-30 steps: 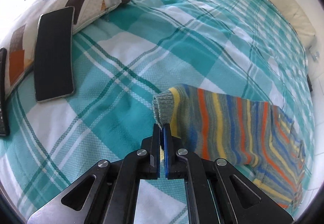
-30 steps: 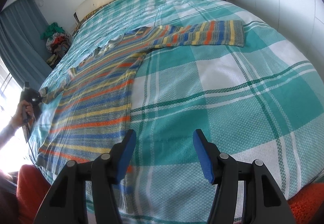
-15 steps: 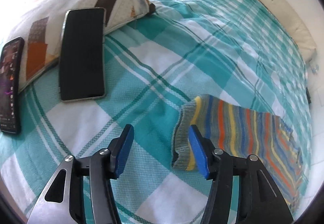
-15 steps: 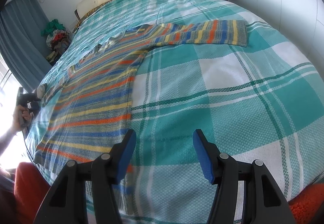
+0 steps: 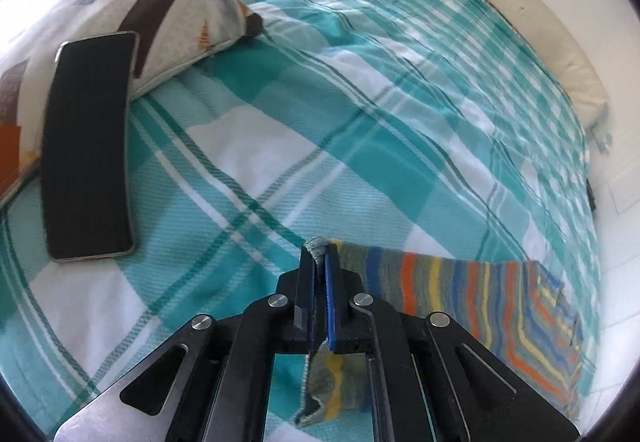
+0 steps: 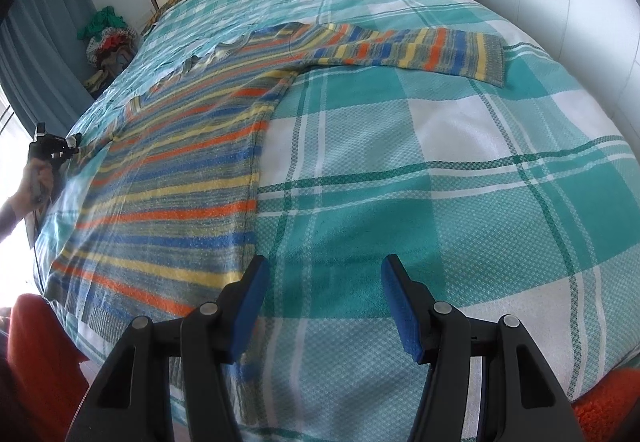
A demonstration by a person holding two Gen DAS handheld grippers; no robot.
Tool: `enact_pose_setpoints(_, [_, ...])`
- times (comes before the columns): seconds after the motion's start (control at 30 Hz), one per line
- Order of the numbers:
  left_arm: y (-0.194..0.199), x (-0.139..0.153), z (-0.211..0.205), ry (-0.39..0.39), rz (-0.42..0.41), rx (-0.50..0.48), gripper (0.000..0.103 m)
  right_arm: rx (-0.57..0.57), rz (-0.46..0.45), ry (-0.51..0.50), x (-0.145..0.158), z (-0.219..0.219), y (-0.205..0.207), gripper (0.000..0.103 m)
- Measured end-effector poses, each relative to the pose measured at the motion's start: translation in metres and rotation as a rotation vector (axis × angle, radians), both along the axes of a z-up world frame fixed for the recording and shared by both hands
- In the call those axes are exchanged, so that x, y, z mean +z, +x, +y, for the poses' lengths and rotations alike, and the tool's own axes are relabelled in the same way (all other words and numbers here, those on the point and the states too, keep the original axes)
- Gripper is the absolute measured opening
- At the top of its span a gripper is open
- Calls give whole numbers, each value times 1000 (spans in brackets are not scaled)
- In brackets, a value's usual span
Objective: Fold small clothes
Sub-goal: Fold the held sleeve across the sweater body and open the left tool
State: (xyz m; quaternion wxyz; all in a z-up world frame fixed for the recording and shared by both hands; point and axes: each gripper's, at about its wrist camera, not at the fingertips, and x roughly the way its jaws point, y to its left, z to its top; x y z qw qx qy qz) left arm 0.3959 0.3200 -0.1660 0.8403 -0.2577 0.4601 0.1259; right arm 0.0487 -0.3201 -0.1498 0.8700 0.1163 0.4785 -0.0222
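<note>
Our left gripper pinches the striped sweater cuff; our right gripper fingers stand spread above the bed.

Left tongs: black angular arms, round silver screws at the pivots, flat blue pads on the inner faces, triangular cut-outs in grey metal plates. Right tongs: same black frame, same silver screws, thick blue pads. Bare hand at far left, no sleeve visible.

sweater on bed, phone against pillow
</note>
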Motion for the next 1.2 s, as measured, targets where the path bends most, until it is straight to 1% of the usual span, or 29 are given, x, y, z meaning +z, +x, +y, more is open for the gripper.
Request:
enact_pose_setpoints(0.03, [-1, -3, 2, 9, 10, 6, 1, 2, 2, 1, -1, 0, 1, 58])
enact_pose_setpoints(0.13, [-1, -9, -5, 133, 56, -12, 1, 18, 15, 2, -5, 3, 5, 58])
enact_pose_setpoints(0.2, [1, -13, -7, 144, 72, -22, 3, 26, 20, -2, -7, 5, 6, 58])
enact_pose_setpoints(0.23, [2, -13, -5, 125, 75, -23, 12, 28, 20, -3, -7, 5, 6, 58])
enact_pose_setpoints(0.27, [1, -14, -2, 101, 89, -15, 17, 29, 17, -2, -6, 5, 5, 58])
enact_pose_setpoints(0.3, [-2, -13, 1, 91, 98, -3, 31, 28, 13, -1, -5, 5, 4, 58])
enact_pose_setpoints(0.33, [-10, -10, 4, 80, 95, 11, 55, 27, 8, 0, -4, 5, 3, 58])
enact_pose_setpoints(0.4, [-34, -4, 8, 35, 42, 9, 74, 20, -2, 3, -2, 3, 1, 58])
enact_pose_setpoints(0.43, [-46, -4, 7, 11, 27, 4, 76, 18, -5, 6, -2, 2, 1, 58])
enact_pose_setpoints(0.47, [-54, -7, 5, -20, 29, -10, 76, 16, -6, 8, -2, 2, 1, 58])
enact_pose_setpoints(0.5, [-58, -12, 2, -52, 42, -32, 74, 15, -5, 12, -3, 1, 1, 58])
enact_pose_setpoints(0.53, [-61, -17, -2, -73, 57, -55, 66, 16, -4, 15, -3, 1, 1, 58])
enact_pose_setpoints(0.57, [-61, -22, -10, -78, 70, -90, 59, 18, -1, 18, -4, 1, 2, 58])
enact_pose_setpoints(0.6, [-60, -24, -17, -58, 77, -114, 43, 22, 4, 20, -6, 2, 3, 58])
enact_pose_setpoints(0.63, [-58, -26, -26, -22, 79, -140, 4, 26, 6, 18, -6, 4, 3, 58])
enact_pose_setpoints(0.67, [-57, -26, -32, 14, 96, -154, 2, 30, 6, 13, -6, 5, 3, 58])
enact_pose_setpoints(0.73, [-59, -22, -37, 127, 123, -134, 0, 37, 4, 2, -5, 8, 2, 58])
enact_pose_setpoints(0.8, [-60, -23, -32, 215, 160, -107, 0, 30, -5, -11, -2, 9, 0, 58])
enact_pose_setpoints(0.83, [-60, -26, -26, 259, 198, -82, 0, 23, -9, -15, -1, 9, -1, 58])
enact_pose_setpoints(0.9, [-63, -29, -12, 262, 207, -62, 0, 4, -7, -15, -2, 5, -1, 58])
enact_pose_setpoints(0.97, [-69, -25, -5, 215, 192, -70, 0, -1, 0, -10, -4, 3, -1, 58])
enact_pose_setpoints(1.0, [-74, -21, -4, 205, 191, -67, 3, 0, 0, -10, -3, 3, -1, 58])
enact_pose_setpoints(1.07, [-90, -11, -10, 190, 176, -87, 31, -1, -7, -13, -3, 3, -1, 58])
enact_pose_setpoints(1.1, [-98, -6, -16, 198, 166, -100, 61, -7, -13, -14, -2, 1, -1, 58])
enact_pose_setpoints(1.13, [-110, 1, -25, 216, 146, -120, 76, -14, -18, -13, -2, -1, -2, 58])
enact_pose_setpoints(1.17, [-126, 11, -38, 230, 115, -163, 77, -23, -22, -9, 0, -2, -2, 59])
enact_pose_setpoints(1.2, [-139, 17, -53, 227, 100, -212, 78, -33, -25, -3, 0, -5, -3, 60])
